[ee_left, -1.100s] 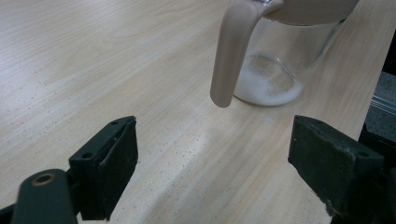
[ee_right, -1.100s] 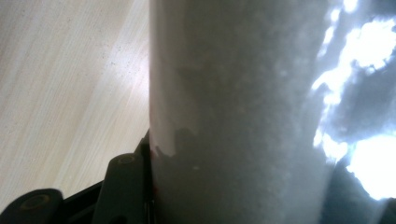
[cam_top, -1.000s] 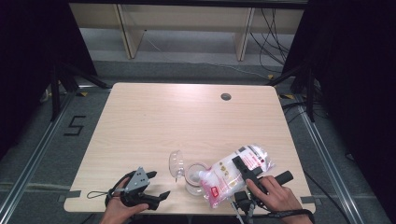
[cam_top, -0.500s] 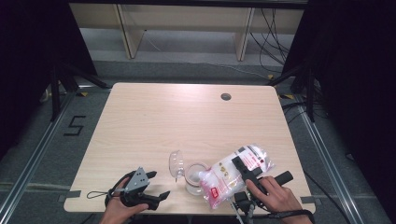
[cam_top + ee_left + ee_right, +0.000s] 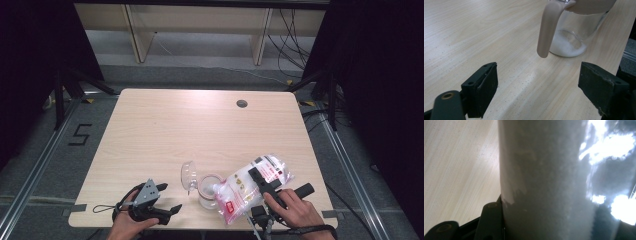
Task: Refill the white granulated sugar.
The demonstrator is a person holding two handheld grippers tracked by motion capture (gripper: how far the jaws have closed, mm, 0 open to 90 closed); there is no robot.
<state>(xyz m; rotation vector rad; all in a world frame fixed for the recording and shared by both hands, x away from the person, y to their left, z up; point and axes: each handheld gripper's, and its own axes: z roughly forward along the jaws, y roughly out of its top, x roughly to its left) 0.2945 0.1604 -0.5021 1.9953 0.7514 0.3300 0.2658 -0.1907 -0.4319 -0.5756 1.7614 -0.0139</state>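
Observation:
A clear plastic bag [image 5: 250,186] of white powder with a red label is tilted, its lower corner over a small glass jar [image 5: 209,191]. My right gripper [image 5: 264,181] is shut on the bag [image 5: 549,182], which presses between its jaws in the right gripper view. The jar [image 5: 576,32] has a beige rim and handle and a thin layer of white powder at its bottom. Its clear lid [image 5: 188,176] stands open at the jar's left. My left gripper [image 5: 169,199] rests open on the table at the front left, its jaws wide apart and pointing at the jar.
The light wooden table [image 5: 190,130] has a round cable hole [image 5: 242,103] at the back right. Shelving legs and cables stand on the floor behind it. Both hands are near the table's front edge.

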